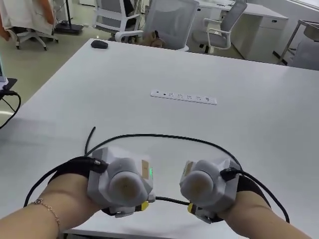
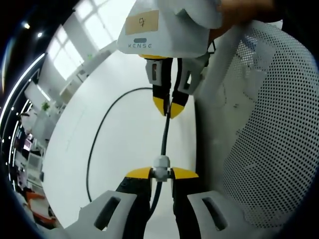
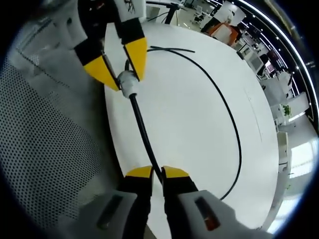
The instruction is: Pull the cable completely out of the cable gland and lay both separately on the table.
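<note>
On the table, the cable loops on the near side of the power strip, nearer still come the left gripper, left of the strip with the cable gland between its jaws, and the right gripper, straight before the strip and on the cable, while a computer mouse lies far behind the strip to its left and office chairs stand behind that.

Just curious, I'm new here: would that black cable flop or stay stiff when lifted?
Probably floppy: the cable lies in a loose loop on the table. The stretch between the right gripper and the cable gland runs straight, so perhaps springy. Thin, so likely light.
</note>
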The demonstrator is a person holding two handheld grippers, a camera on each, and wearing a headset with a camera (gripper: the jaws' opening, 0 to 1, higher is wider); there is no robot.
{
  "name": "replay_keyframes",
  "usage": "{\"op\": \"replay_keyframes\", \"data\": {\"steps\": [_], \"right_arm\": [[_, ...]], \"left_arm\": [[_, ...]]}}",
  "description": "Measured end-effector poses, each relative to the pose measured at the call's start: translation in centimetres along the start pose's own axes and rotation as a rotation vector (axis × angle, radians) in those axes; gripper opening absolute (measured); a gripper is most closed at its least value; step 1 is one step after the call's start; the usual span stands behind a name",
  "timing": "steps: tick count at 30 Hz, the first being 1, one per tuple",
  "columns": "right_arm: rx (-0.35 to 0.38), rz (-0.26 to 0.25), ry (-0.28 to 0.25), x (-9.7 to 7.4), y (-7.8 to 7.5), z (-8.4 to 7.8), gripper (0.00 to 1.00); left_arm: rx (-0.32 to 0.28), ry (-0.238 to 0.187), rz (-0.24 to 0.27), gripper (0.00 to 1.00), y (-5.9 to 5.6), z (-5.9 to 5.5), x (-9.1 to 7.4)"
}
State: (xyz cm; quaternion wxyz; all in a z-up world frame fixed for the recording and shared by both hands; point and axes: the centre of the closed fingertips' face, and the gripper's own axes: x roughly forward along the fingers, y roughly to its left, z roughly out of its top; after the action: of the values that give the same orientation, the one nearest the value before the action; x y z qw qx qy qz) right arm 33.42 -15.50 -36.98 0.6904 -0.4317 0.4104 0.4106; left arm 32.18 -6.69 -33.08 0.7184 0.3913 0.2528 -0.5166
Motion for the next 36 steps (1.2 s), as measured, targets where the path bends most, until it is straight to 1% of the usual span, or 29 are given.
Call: {"op": "replay_keyframes", "data": {"steps": [2,4,5,7,9,10,11,12,14,15,17,19,22,25,27,31,33,34,36], "right_arm": [[0.012,0.001,0.011,0.0,0.0,-0.3,0.06],[0.017,0.012,0.012,0.0,0.2,-0.3,0.06],[0.009,0.018,0.014,0.0,0.3,-0.3,0.06],[-0.028,0.032,-0.001,0.0,0.8,0.2,0.08],[-0.034,0.053,-0.044,0.0,1.4,1.2,0.13],[-0.041,0.072,-0.081,0.0,1.8,2.0,0.16],[-0.049,0.080,-0.108,-0.1,2.0,2.6,0.18],[-0.061,0.092,-0.144,-0.3,2.3,3.4,0.19],[-0.073,0.103,-0.191,-0.6,2.6,4.4,0.18],[-0.078,0.113,-0.228,-0.9,2.9,5.1,0.18],[-0.082,0.120,-0.266,-1.2,3.0,5.9,0.19],[-0.090,0.128,-0.285,-1.5,3.3,6.3,0.17],[-0.105,0.122,-0.287,-1.4,3.3,6.3,0.13],[-0.110,0.109,-0.275,-1.3,2.9,6.0,0.04],[-0.083,0.116,-0.276,-1.2,2.9,6.0,0.04],[-0.075,0.108,-0.271,-1.2,2.8,5.9,0.04],[-0.077,0.097,-0.244,-1.0,2.6,5.4,0.04],[-0.080,0.089,-0.221,-0.8,2.4,4.9,0.04],[-0.074,0.083,-0.199,-0.6,2.2,4.4,0.04]], "left_arm": [[0.000,0.001,0.000,0.16,0.0,0.0,0.0],[0.000,0.002,-0.001,0.16,0.0,0.0,0.0],[0.003,0.004,-0.001,0.16,0.0,0.0,0.0],[0.001,0.009,-0.006,0.16,-0.1,-0.1,0.1],[0.004,0.011,-0.007,0.16,-0.2,-0.2,0.1],[0.004,0.010,-0.008,0.16,-0.2,-0.2,0.1],[0.004,0.010,-0.007,0.16,-0.2,-0.2,0.1],[0.005,0.010,-0.007,0.16,-0.2,-0.2,0.1],[0.006,0.008,-0.005,0.16,-0.1,-0.1,0.0],[0.006,0.007,-0.005,0.16,-0.1,-0.1,0.0],[0.008,0.007,-0.006,0.16,-0.2,-0.1,0.1],[0.011,0.006,-0.007,0.16,-0.2,-0.1,0.1],[0.017,0.005,-0.013,0.16,-0.3,0.0,0.1],[0.020,0.002,-0.026,0.16,-0.7,0.1,0.2],[0.021,0.000,-0.023,0.16,-0.6,0.2,0.2],[0.013,-0.008,-0.021,0.16,-0.5,0.3,0.2],[0.020,0.005,-0.017,0.16,-0.4,0.0,0.2],[0.015,0.009,-0.017,0.16,-0.4,-0.1,0.2],[0.011,0.006,-0.016,0.16,-0.3,-0.1,0.2]]}}
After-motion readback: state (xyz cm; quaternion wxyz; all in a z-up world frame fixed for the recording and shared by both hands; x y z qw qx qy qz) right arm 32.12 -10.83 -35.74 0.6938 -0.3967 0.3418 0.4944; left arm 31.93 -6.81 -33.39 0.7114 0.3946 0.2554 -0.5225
